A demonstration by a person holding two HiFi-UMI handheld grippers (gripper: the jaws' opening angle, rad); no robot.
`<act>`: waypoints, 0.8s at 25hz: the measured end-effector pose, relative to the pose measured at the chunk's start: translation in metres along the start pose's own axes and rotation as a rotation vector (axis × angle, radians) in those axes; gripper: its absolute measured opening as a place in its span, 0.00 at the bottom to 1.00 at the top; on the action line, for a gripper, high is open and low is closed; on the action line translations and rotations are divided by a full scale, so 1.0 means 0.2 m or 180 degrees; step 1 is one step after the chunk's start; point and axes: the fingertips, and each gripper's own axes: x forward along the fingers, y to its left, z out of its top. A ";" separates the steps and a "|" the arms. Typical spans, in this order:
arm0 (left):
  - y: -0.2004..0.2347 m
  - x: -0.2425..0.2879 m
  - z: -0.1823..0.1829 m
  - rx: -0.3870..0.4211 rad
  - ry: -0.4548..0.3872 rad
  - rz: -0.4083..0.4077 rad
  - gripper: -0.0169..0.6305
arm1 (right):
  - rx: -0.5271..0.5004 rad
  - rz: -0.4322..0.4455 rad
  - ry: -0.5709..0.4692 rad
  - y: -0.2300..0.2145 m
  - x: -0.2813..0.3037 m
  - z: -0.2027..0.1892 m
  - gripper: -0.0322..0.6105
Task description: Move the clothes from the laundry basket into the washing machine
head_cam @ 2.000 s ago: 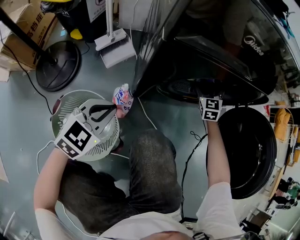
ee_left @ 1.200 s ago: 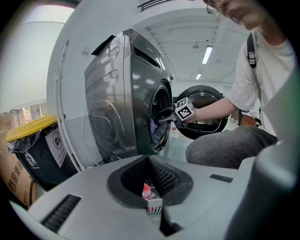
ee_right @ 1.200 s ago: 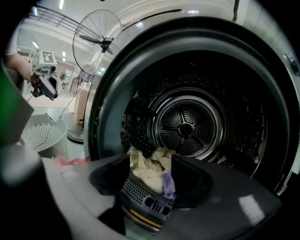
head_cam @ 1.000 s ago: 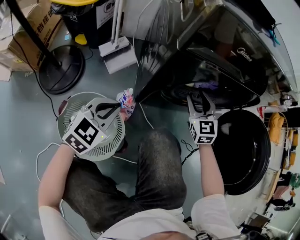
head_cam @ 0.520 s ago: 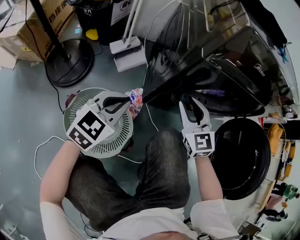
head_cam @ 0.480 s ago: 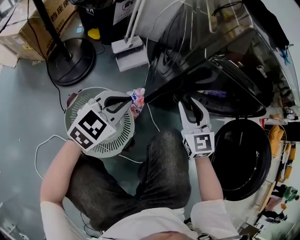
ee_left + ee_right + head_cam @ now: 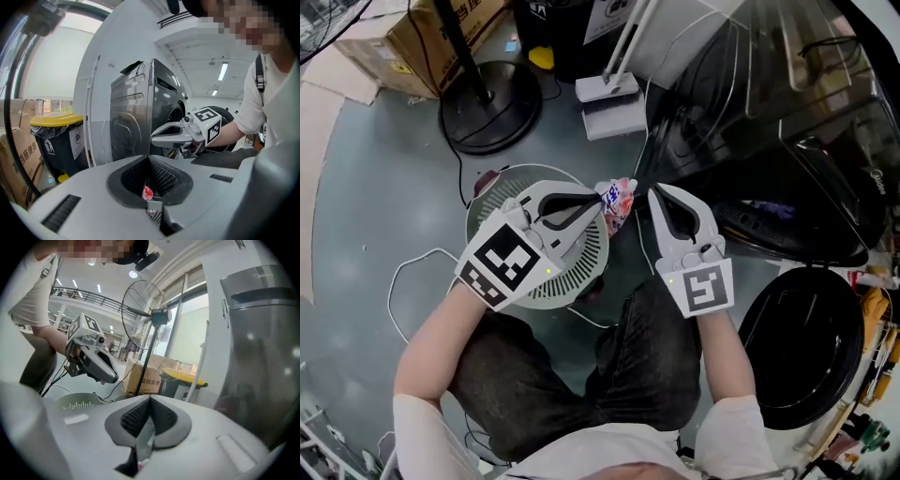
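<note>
The left gripper [image 7: 602,200] has its jaws pinched on a small pink cloth [image 7: 620,197] above the laundry basket [image 7: 567,286]. The right gripper [image 7: 655,191], jaws closed and empty, sits just beside it. The pinch should stay firm across to the washing machine [image 7: 741,141], letting go only well inside the drum

L gripper [image 7: 602,199] hides half basket [image 7: 572,277]; cloth [image 7: 147,192] mostly inside jaws.
</note>
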 end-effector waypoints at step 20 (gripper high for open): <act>0.20 -0.32 -0.11 -0.0221 -0.0364 0.0663 0.04 | 0.0455 0.0356 -0.0264 0.18 0.34 -0.05 0.06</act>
